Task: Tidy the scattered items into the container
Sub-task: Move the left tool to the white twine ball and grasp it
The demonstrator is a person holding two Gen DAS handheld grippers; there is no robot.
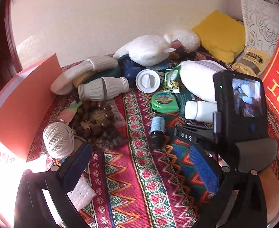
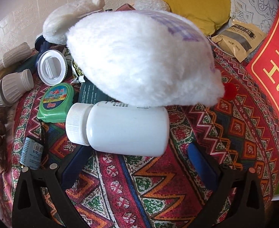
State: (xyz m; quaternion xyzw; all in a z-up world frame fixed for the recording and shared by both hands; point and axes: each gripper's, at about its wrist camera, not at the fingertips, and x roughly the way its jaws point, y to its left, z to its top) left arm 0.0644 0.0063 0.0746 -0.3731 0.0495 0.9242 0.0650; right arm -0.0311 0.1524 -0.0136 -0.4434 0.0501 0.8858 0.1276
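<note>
Right gripper (image 2: 139,163): fingers spread wide, empty, straddling the white bottle (image 2: 120,129) lying at 12 o'clock.
Left gripper (image 1: 139,163): open, idle.
Tip: close across the bottle's body, clear of the fluffy pouch (image 2: 145,58).
Container: orange box (image 1: 23,102), 9 o'clock.

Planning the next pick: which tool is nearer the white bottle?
Right. The right tool is open directly in front of the white bottle, almost straddling it; the left tool hangs open farther back, to its left.
</note>
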